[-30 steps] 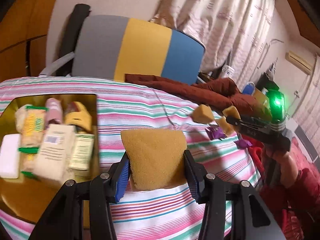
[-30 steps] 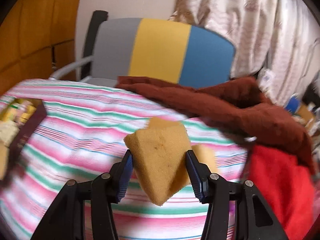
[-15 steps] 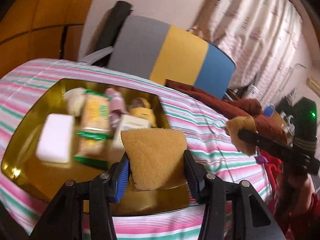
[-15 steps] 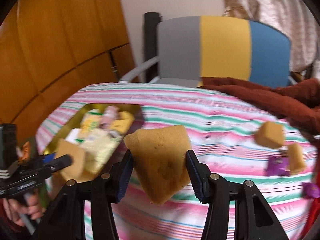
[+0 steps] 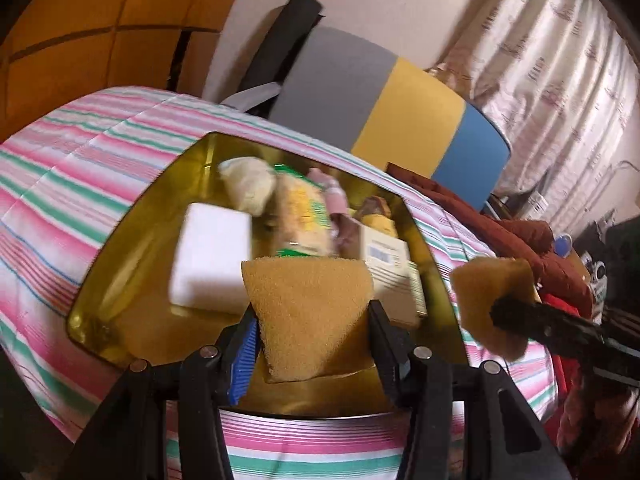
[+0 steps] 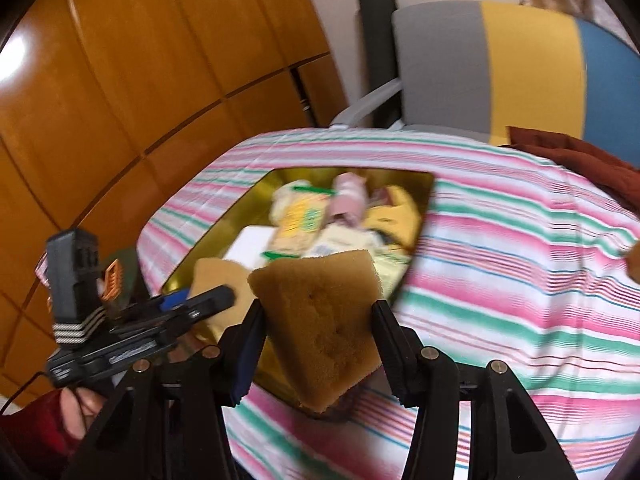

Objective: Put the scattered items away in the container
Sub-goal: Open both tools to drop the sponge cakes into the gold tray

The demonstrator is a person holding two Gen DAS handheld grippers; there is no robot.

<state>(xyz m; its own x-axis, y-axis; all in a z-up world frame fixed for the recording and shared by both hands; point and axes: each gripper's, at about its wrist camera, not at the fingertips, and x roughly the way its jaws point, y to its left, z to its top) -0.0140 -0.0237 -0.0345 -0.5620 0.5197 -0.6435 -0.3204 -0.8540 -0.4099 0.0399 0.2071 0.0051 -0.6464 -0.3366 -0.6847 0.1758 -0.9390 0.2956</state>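
Observation:
A gold tray sits on the striped tablecloth and holds a white block, packets and a box. My left gripper is shut on a tan sponge and holds it over the tray's near edge. My right gripper is shut on another tan sponge, held above the tray's near right corner. That sponge shows at the right of the left wrist view. The left gripper with its sponge shows at the left of the right wrist view.
A grey, yellow and blue chair stands behind the table. A dark red cloth lies at the table's far right. Wooden panelling lies to the left. A tan item sits at the right edge of the cloth.
Both grippers have swung left with their sponges. The left one now hangs over the tray, and the right one has come up beside it at the tray's corner.

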